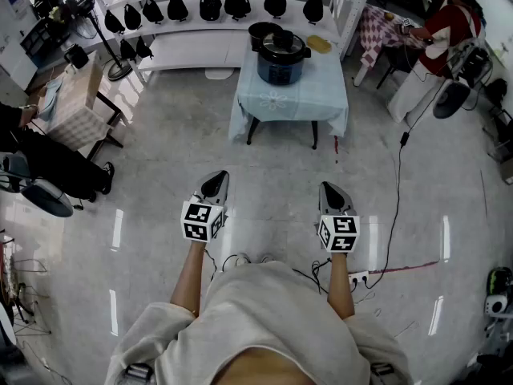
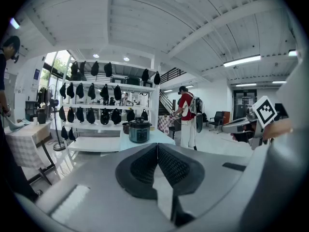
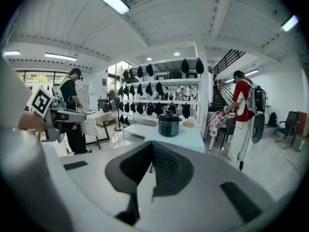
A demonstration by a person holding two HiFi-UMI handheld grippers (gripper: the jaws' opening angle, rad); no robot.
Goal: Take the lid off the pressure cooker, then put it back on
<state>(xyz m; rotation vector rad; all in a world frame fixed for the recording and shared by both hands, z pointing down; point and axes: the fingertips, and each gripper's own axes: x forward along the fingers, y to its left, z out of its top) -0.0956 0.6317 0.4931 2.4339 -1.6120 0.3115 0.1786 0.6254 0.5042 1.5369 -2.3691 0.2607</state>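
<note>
The dark blue pressure cooker [image 1: 281,61] stands on a table with a pale blue cloth [image 1: 293,96] far ahead of me, its black lid [image 1: 282,45] on top. It shows small in the left gripper view as the cooker [image 2: 139,130] and in the right gripper view as the cooker [image 3: 168,123]. My left gripper [image 1: 215,184] and right gripper [image 1: 330,194] hover over the bare floor, well short of the table. Both are shut with nothing between the jaws. The black pads [image 2: 158,164] meet in the left gripper view, and the pads [image 3: 151,164] meet in the right gripper view.
A second dark pot [image 1: 263,32] and a yellow dish [image 1: 319,44] share the table. White shelves [image 1: 200,24] with black bags run behind it. A person in red [image 1: 446,27] stands at the right, another person [image 1: 36,155] at the left by a checked table [image 1: 76,107]. A cable [image 1: 394,207] crosses the floor.
</note>
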